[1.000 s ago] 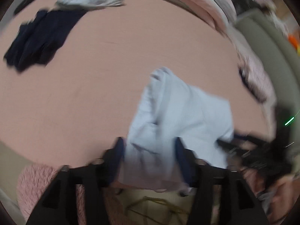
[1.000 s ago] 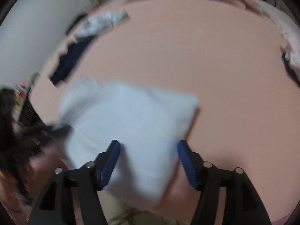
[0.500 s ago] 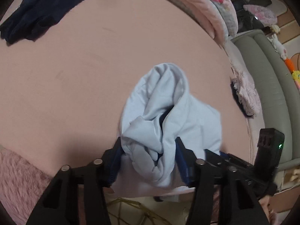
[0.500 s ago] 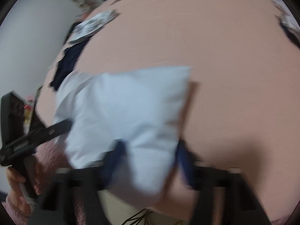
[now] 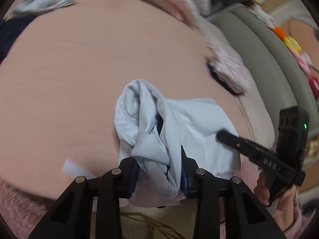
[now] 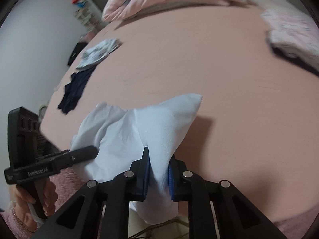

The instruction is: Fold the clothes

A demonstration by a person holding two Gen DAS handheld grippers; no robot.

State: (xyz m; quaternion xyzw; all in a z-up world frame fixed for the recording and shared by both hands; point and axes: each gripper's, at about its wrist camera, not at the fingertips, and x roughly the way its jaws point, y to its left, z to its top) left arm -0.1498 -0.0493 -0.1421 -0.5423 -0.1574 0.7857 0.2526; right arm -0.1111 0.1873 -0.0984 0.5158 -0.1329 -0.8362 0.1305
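My left gripper [image 5: 158,176] is closed on a bunched part of the light blue garment [image 5: 179,127], and my right gripper [image 6: 158,176] pinches another part of it tightly. The garment lies at the near edge of the pink bed [image 6: 199,63].

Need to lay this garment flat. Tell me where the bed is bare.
Bare: the wide middle of the pink sheet, between the dark garment and patterned piece on the left and the pink pile on the right. Crowded: both side edges.
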